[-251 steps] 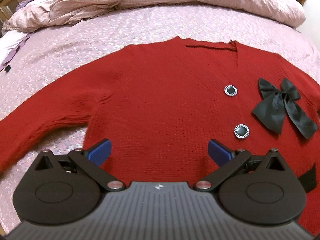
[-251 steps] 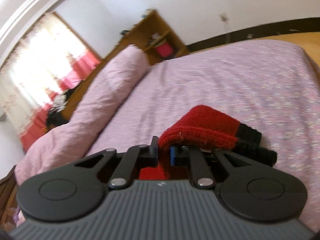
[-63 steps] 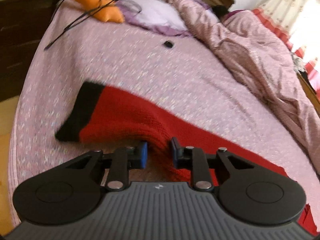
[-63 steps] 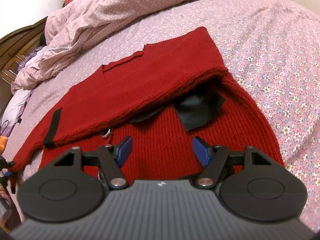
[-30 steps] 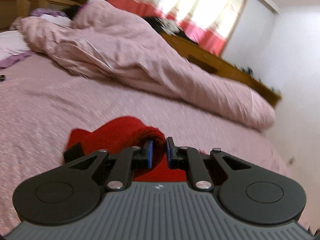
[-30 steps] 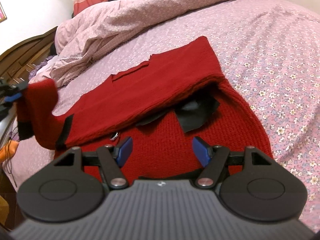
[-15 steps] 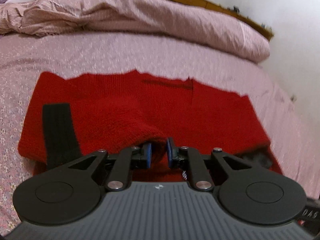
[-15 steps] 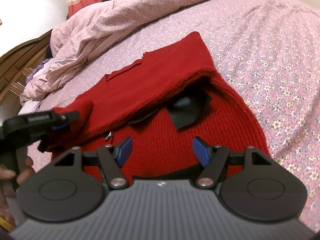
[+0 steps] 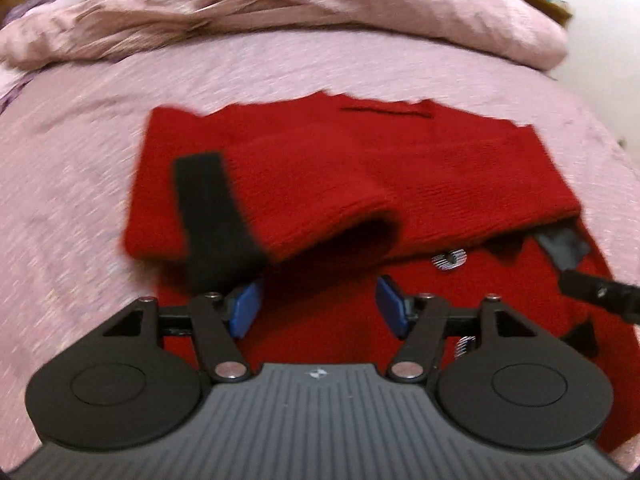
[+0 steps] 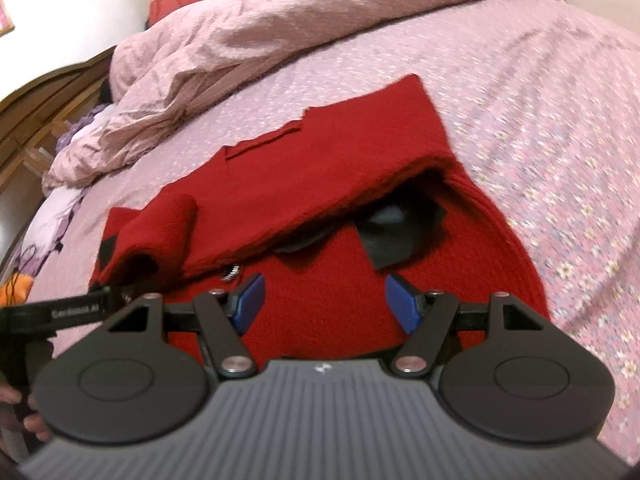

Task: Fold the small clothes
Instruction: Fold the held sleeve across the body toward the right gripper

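Observation:
A red knit cardigan (image 9: pixel 420 184) lies on the pink bed, with both sleeves folded in across its chest. The left sleeve with its black cuff (image 9: pixel 208 216) rests loosely on top. My left gripper (image 9: pixel 318 306) is open and empty just in front of that sleeve. My right gripper (image 10: pixel 324 304) is open and empty over the cardigan's lower part (image 10: pixel 328 280). A black bow (image 10: pixel 396 236) and a silver button (image 9: pixel 450 259) peek out under the folded right sleeve. The left gripper also shows at the left edge of the right wrist view (image 10: pixel 60 312).
The floral pink bedsheet (image 10: pixel 560 128) surrounds the cardigan. A crumpled pink duvet (image 9: pixel 280 12) lies along the far side. A wooden headboard (image 10: pixel 36 108) and an orange item (image 10: pixel 12 288) are at the left.
My left gripper has opened and let go of the left sleeve, which now lies folded over the cardigan. The right gripper has stayed open and nearly still.

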